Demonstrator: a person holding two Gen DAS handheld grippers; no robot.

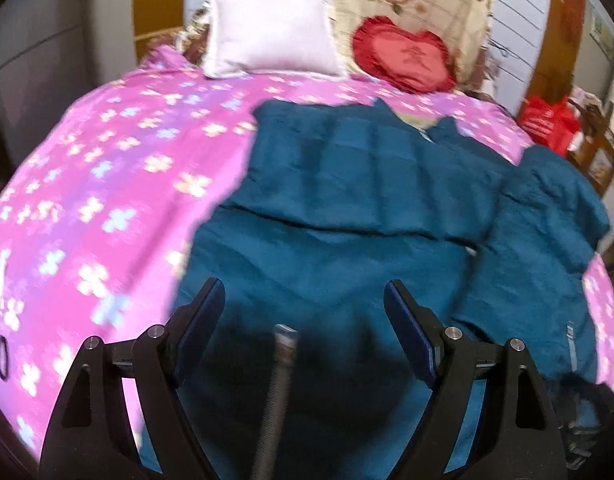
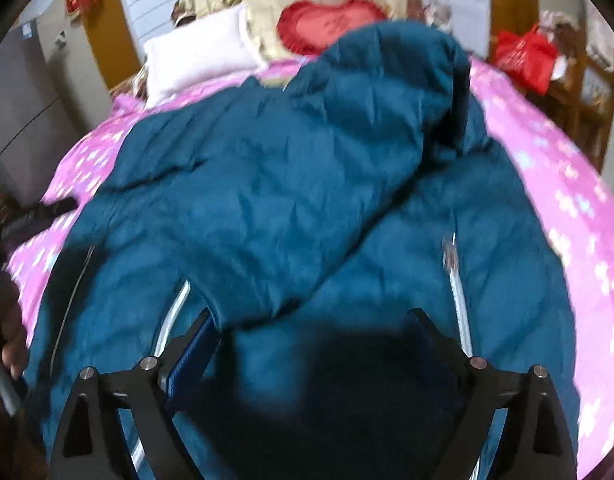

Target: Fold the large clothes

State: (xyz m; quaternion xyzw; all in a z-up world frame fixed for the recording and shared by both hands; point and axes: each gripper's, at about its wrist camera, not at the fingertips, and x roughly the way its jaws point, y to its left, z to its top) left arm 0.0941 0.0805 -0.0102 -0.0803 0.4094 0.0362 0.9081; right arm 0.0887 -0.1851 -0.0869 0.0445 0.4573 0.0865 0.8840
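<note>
The left gripper (image 1: pixel 305 292) has its fingers (image 1: pixel 205 312) spread wide with nothing between them, hanging over the near part of a teal jacket (image 1: pixel 347 200) that lies on the bed. A threaded metal rod (image 1: pixel 281 380) runs up the middle of the left view between the two fingers. Beyond the fingertips the jacket lies across the bed with a fold line running side to side, and a further part of it, perhaps a sleeve (image 1: pixel 555 216), lies off to the right of the fingers. To the left of the fingers is the pink flowered bedspread (image 1: pixel 87 168). Far ahead, at the head of the bed, sit a white pillow (image 1: pixel 273 36) and a red heart cushion (image 1: pixel 407 58), with a red bag (image 1: pixel 547 122) to the far right. The right gripper (image 2: pixel 311 316) also has its fingers (image 2: pixel 195 340) wide apart, holding nothing that can be seen; a fold of the jacket (image 2: pixel 287 168) comes down between them, though whether it touches the pads is unclear in the blur. A zipper strip (image 2: pixel 457 280) runs along just outside the right finger and another beside the left finger. Ahead of the fingers the jacket rises in a bunched hump, with the bedspread (image 2: pixel 555 168) on both sides, and the pillow (image 2: pixel 199 52), cushion (image 2: pixel 327 24) and bag (image 2: pixel 527 56) beyond.
</note>
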